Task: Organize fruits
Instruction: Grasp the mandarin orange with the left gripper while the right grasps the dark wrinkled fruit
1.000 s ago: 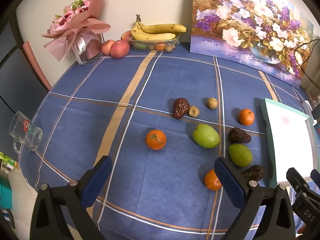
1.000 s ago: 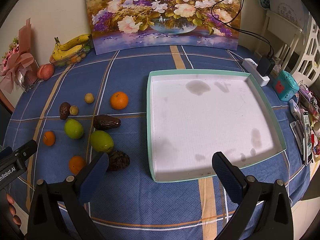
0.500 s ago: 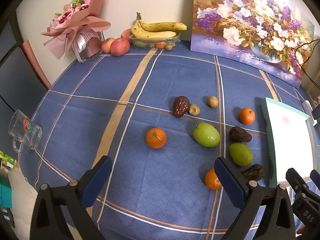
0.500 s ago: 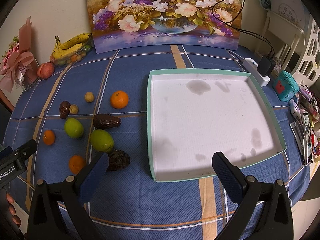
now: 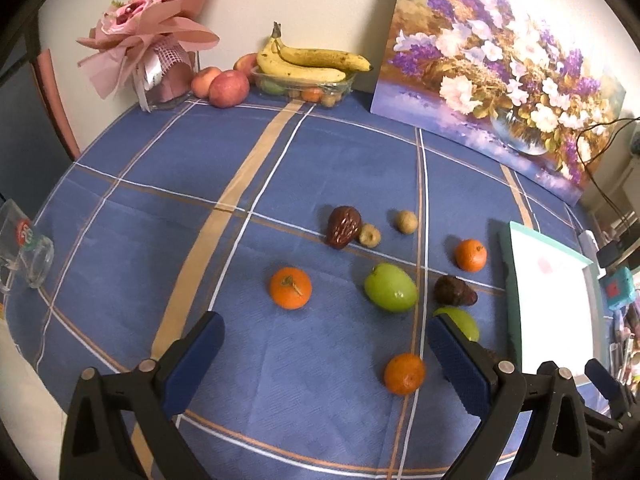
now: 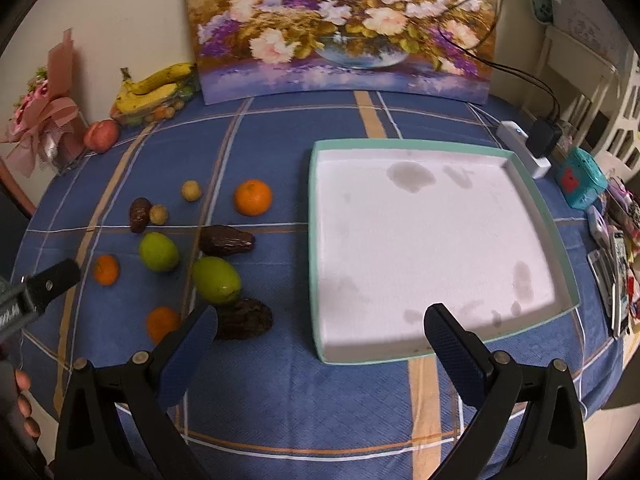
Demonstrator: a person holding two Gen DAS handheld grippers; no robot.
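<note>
Down at the bottom of the left wrist view, my left gripper (image 5: 324, 344) has its jaws wide apart and holds nothing. Between my two blue pads I see blue tablecloth (image 5: 168, 184) and fruit. One orange (image 5: 290, 288) sits just above the gap, a bit left of the middle. A big green fruit (image 5: 391, 293) lies to its right. Another orange (image 5: 404, 373) lies low in the frame, just beside my right pad. A second green fruit (image 5: 460, 320) peeks out behind that pad, partly hidden. A dark brown date (image 5: 455, 291) lies above it. Higher up are another date (image 5: 343, 227), two small tan fruits (image 5: 407, 222), and a third orange (image 5: 471, 255). The white tray (image 5: 548, 300) with a green rim is at the right edge. Bananas (image 5: 312, 60) sit far back by the wall.

Over in the right wrist view, my right gripper (image 6: 320, 328) is also spread wide and holds nothing. The tray (image 6: 404, 145) fills the middle and right of the frame, and its near edge lies between my pads. All the fruit is on the left side, on the cloth and outside the tray. A wrinkly dark date (image 6: 246, 318) lies just beside my left pad. A green fruit (image 6: 216, 280) sits right above it. An orange (image 6: 253, 197) lies higher up, near the tray's left rim. At the lower left edge I see fingers (image 6: 24, 404).
</note>
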